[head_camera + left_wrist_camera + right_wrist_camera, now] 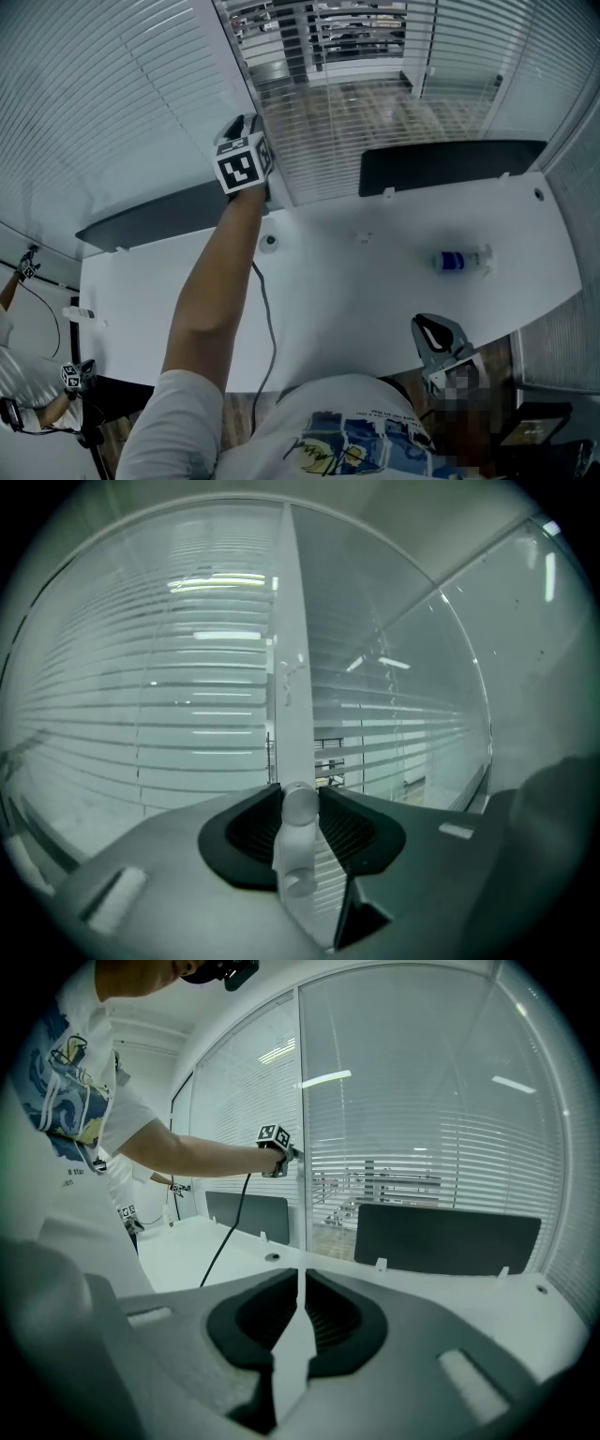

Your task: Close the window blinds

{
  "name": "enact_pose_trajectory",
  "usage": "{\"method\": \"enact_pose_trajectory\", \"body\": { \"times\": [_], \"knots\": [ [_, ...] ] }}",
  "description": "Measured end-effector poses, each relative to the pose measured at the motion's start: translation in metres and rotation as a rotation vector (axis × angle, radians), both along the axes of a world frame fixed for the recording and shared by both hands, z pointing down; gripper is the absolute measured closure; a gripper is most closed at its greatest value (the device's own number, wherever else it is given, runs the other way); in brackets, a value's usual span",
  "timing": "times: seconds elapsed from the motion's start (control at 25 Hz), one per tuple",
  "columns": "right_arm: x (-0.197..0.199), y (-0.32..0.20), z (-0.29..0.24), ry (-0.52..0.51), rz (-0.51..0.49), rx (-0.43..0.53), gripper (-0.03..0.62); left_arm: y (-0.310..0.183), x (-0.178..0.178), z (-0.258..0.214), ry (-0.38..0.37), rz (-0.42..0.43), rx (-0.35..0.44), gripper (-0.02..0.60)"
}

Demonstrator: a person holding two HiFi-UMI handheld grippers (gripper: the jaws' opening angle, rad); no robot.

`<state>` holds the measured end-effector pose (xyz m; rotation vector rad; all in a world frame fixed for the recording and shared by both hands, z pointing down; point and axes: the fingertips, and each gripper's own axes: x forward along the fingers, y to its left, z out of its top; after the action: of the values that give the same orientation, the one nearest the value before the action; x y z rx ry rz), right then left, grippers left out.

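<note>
The window blinds [366,103] behind the desk hang with their slats partly open, and the room beyond shows through; they also appear in the left gripper view [187,696] and the right gripper view [422,1147]. A white control knob [300,810] sits on the white window post [289,649]. My left gripper [246,127] is raised to that post, and its dark pads [246,825] are shut on the knob. From the right gripper view, the left gripper [296,1155] is at the post. My right gripper [441,339] hangs low by my hip, shut and empty [300,1312].
A white desk [375,300] runs under the window, with two dark divider panels [450,164] along its far edge. A small bottle with a blue label [459,261] lies on the right. A cable [267,319] trails from my left gripper past a grommet [269,241]. Another person's arm [14,281] is at far left.
</note>
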<state>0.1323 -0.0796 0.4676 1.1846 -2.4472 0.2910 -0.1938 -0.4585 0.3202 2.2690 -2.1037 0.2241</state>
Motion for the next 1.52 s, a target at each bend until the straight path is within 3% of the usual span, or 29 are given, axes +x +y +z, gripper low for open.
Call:
{"method": "enact_pose_trajectory", "body": {
  "times": [0.12,0.24,0.48,0.6,0.72,0.96,1.12,1.28,1.52],
  "knots": [
    [-0.001,0.0,0.0,-0.002,-0.002,-0.001,0.579,0.002,-0.001,0.0,0.122,-0.006,-0.002,0.456],
    [-0.001,-0.001,0.0,-0.004,-0.004,0.003,0.579,0.002,-0.003,0.0,0.165,-0.003,-0.001,0.455],
    [0.002,0.0,0.002,-0.005,0.0,0.002,0.579,0.004,0.001,0.002,-0.009,0.036,0.015,0.446],
    [0.001,-0.001,0.0,-0.005,0.001,0.003,0.579,0.007,-0.001,0.006,-0.086,0.071,0.016,0.41],
    [-0.001,-0.001,-0.001,-0.007,-0.006,0.003,0.579,0.013,0.0,0.007,-0.28,0.089,0.028,0.41],
    [-0.004,0.0,-0.001,-0.007,-0.017,0.007,0.579,0.014,0.02,0.007,-0.855,0.157,0.049,0.41],
    [-0.001,0.001,-0.002,-0.003,-0.004,0.0,0.579,0.007,0.022,0.006,-1.145,0.171,0.056,0.411],
    [0.003,0.002,0.0,0.002,0.006,-0.003,0.579,0.005,0.026,0.014,-1.321,0.221,0.039,0.428],
    [0.0,0.004,-0.001,-0.003,0.0,-0.002,0.579,0.005,0.027,0.023,-1.363,0.269,-0.017,0.44]
  ]
}}
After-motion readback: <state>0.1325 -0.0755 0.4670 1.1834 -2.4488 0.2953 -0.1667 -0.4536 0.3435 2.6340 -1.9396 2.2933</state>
